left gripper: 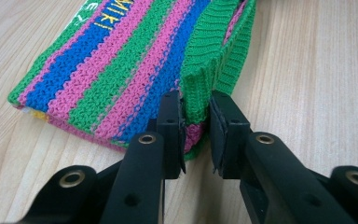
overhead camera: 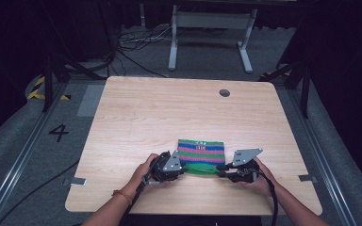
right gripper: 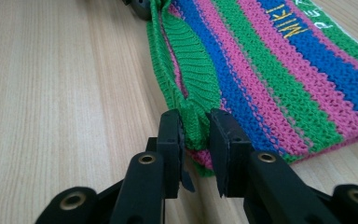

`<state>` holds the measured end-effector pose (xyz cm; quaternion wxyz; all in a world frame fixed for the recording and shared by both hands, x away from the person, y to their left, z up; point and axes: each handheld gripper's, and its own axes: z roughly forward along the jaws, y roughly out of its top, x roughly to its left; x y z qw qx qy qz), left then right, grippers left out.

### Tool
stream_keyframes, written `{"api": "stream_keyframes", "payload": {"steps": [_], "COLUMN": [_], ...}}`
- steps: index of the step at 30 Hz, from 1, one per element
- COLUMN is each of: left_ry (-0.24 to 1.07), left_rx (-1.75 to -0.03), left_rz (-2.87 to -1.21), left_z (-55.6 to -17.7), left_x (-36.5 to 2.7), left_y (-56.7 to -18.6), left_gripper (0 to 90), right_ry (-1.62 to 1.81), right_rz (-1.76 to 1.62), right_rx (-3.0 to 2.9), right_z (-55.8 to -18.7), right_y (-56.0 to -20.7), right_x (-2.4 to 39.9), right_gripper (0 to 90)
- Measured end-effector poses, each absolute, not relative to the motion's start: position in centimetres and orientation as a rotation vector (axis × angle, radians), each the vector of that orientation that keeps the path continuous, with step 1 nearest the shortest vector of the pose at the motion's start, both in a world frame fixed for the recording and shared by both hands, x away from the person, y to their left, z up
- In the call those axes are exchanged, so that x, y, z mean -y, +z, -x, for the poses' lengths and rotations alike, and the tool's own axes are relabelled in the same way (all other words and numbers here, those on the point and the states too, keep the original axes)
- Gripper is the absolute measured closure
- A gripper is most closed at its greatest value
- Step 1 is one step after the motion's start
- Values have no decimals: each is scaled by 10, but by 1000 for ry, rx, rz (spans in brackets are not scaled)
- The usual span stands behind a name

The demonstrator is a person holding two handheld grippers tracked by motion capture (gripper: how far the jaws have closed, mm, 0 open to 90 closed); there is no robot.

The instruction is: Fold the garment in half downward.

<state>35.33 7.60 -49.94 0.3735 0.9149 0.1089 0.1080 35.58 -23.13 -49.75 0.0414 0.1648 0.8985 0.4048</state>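
Two claws, left [overhead camera: 181, 165] and right [overhead camera: 222, 170], each clamp the green hem of one striped knit [overhead camera: 201, 151].

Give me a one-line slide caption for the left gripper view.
Left gripper pinching the green ribbed edge of a striped knit cloth lying on the wooden table.

Left gripper [overhead camera: 181, 165]: held in left hand [overhead camera: 147, 172], jaws clamped on green ribbed edge [left gripper: 196, 91]. Right gripper [overhead camera: 220, 170]: held in right hand [overhead camera: 256, 181], jaws clamped likewise. Forearms enter from below, converging.
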Motion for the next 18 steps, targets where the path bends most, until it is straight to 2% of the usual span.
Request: {"api": "stream_keyframes", "payload": {"steps": [3, 8, 18], "left_ry": [251, 228, 244], "left_rx": [-280, -290, -264], "left_rz": [-2345, -2353, -2372], "left_z": [-353, -354, -345], "left_x": [-76, -76, -74], "left_y": [-499, -498, -489], "left_gripper": [722, 715, 537], "right_ry": [1212, 1203, 1178], "right_rz": [-514, -523, -499], "right_rx": [-2749, -2746, -2734], "right_z": [-355, -354, -348], "right_y": [-496, -495, -486], "right_x": [231, 230, 228], "right_gripper": [749, 744, 640]}}
